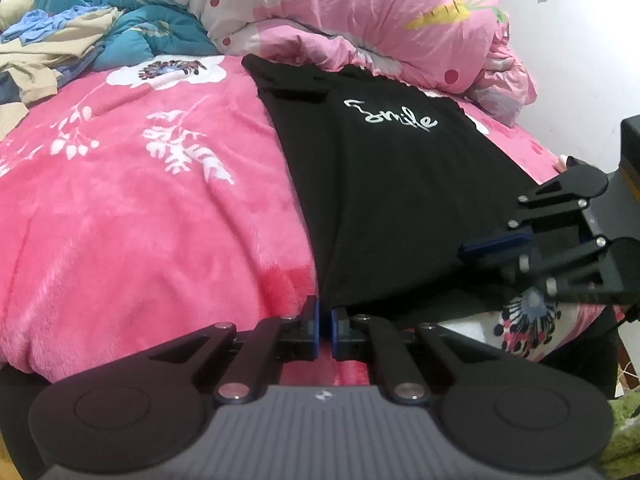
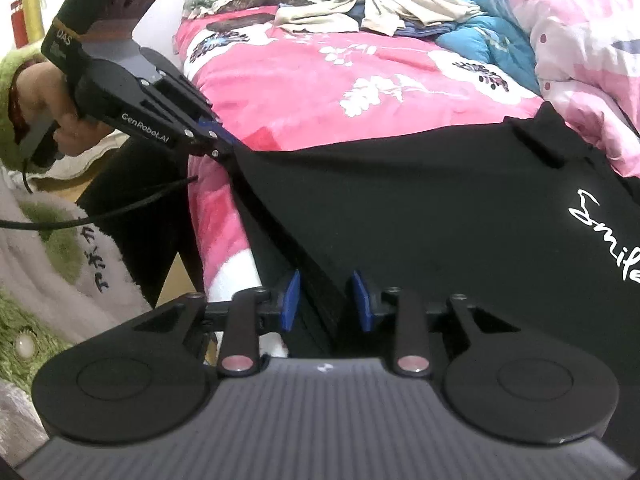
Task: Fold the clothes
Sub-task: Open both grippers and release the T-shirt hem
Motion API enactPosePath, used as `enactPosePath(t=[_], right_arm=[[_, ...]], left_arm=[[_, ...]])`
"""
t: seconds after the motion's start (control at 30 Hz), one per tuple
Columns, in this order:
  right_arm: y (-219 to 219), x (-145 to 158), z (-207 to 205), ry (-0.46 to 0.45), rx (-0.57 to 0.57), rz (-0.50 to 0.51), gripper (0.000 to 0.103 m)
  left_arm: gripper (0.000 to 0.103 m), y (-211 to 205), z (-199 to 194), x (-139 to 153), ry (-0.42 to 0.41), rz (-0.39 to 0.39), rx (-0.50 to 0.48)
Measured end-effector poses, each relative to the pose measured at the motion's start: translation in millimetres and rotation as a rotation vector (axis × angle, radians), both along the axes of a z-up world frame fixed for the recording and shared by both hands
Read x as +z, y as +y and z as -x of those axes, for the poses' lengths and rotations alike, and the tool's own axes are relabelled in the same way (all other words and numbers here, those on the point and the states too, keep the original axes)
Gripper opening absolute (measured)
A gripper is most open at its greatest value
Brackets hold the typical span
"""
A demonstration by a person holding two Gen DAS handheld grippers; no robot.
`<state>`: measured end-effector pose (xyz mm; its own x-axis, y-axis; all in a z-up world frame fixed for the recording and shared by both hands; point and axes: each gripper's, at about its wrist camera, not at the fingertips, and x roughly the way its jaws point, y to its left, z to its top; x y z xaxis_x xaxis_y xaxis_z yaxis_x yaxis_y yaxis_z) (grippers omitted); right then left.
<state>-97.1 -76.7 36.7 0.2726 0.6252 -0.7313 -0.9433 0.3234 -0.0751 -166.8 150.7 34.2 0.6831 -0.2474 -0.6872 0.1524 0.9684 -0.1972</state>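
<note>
A black shirt (image 1: 380, 184) (white "Smile" lettering) lies spread on the pink bed (image 1: 140, 208). The left gripper (image 1: 324, 326) pinches its hem corner between clenched fingers. The right gripper (image 2: 326, 300) stands released, the hem's other corner lying loose between its fingers.

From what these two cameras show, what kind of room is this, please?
Most likely a bedroom. A fluffy pink blanket with white flowers covers a bed, a rumpled pink quilt with a carrot print is heaped behind it, and a black "Smile" T-shirt lies spread for folding.
</note>
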Motion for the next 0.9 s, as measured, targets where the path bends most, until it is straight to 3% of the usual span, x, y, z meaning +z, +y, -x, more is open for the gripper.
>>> enactPosePath(t=[0.03,0.07,0.17,0.3,0.4,0.6,0.63,0.7,0.73,0.77,0.9], right_arm=[[-1,3,1,-0.029,-0.006,-0.003,0.003],[-4,9,3,-0.053,-0.008,-0.013,0.002],[-10,21,10,-0.103,-0.008,-0.048,0.002],[-7,2,27,-0.158,0.037,0.027,0.002],[-7,-11,37,-0.207,0.053,0.062,0.002],[-11,-9,40,-0.207,0.035,0.061,0.005],[-12,-9,41,-0.211,0.036,0.064,0.009],[-16,-7,43,-0.207,0.019,0.061,0.029],[-20,-6,43,-0.199,0.001,0.053,0.048],[-24,-4,43,-0.192,-0.017,0.044,0.061],[-50,4,41,-0.114,-0.145,-0.05,0.062]], left_arm=[[0.006,-1,1,2,-0.013,-0.013,0.0],[0.006,-1,1,4,-0.025,-0.027,-0.002],[0.006,-5,2,2,-0.027,-0.063,-0.013],[0.006,-6,3,-3,-0.013,-0.062,-0.013],[0.008,-2,3,-3,0.007,-0.04,-0.007],[0.012,12,7,-3,0.05,0.018,0.004],[0.012,14,8,-2,0.055,0.02,0.005],[0.015,16,9,0,0.064,0.023,0.007],[0.016,18,10,2,0.068,0.025,0.008],[0.017,20,11,5,0.07,0.026,0.012],[0.037,23,16,22,0.03,-0.061,0.049]])
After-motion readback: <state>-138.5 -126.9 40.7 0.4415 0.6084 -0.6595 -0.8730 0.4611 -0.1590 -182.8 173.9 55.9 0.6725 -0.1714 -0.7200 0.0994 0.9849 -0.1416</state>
